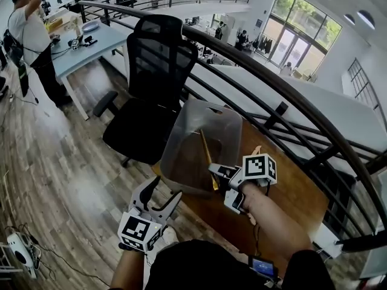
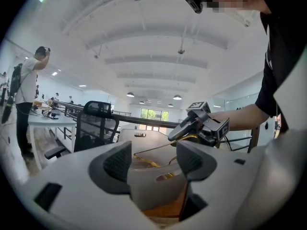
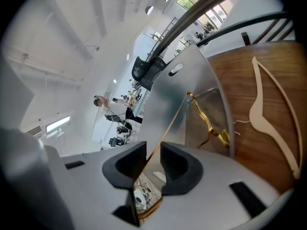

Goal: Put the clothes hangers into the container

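A translucent grey container (image 1: 175, 141) stands on the wooden table (image 1: 290, 192). A gold metal hanger (image 1: 208, 156) leans into it, its thin bar running up to my right gripper (image 1: 217, 173) at the container's near rim. In the right gripper view the bar (image 3: 168, 133) passes between the pads (image 3: 127, 164) of my right gripper (image 3: 153, 162), which stand apart from it, so it is open. The curved gold part (image 3: 208, 123) hangs inside the container (image 3: 182, 90). A pale wooden hanger (image 3: 268, 109) lies on the table beside it. My left gripper (image 1: 158, 203) hangs open and empty, low and left of the table.
A black office chair (image 1: 151, 77) stands just behind the container. A dark metal railing (image 1: 272, 83) curves along the table's far side. A person (image 1: 30, 35) stands by a blue-grey table (image 1: 91, 44) at the far left. Cables lie on the wood floor (image 1: 54, 162).
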A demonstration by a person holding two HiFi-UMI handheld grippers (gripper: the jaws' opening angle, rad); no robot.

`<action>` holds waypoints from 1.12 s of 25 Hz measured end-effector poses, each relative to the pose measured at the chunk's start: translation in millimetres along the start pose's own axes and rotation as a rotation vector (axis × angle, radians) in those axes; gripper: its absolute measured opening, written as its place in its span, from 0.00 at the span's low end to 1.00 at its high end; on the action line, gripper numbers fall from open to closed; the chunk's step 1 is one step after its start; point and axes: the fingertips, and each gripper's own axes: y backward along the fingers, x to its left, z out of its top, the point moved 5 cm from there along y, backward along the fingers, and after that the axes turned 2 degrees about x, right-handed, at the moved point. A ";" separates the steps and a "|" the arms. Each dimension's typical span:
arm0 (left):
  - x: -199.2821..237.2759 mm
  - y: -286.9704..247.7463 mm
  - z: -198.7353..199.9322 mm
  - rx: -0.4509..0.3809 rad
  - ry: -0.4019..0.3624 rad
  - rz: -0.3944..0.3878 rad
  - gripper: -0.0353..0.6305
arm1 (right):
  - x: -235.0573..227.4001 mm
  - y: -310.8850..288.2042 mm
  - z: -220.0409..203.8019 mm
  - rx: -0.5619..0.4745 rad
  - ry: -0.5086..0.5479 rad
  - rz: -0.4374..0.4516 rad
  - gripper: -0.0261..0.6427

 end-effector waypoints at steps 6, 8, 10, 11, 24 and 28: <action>-1.5 1.1 2.8 0.005 -0.013 -0.020 0.50 | 6.8 -4.7 8.8 -0.019 0.136 -0.024 0.24; -1.0 0.8 1.8 0.012 -0.014 -0.027 0.50 | 9.1 -6.2 10.0 -0.038 0.167 -0.010 0.31; 0.2 -0.7 4.2 0.012 -0.022 -0.034 0.50 | 9.8 -6.5 10.6 -0.055 0.174 0.000 0.31; 0.7 -1.5 6.1 0.012 -0.025 -0.035 0.50 | 10.1 -5.9 11.1 -0.061 0.176 0.004 0.30; -20.9 -16.2 18.9 0.013 -0.056 -0.019 0.50 | 21.3 42.7 4.8 -0.155 0.392 0.117 0.27; -30.9 -22.6 27.0 -0.007 -0.054 -0.001 0.50 | 20.7 80.7 6.5 -0.270 0.537 0.153 0.22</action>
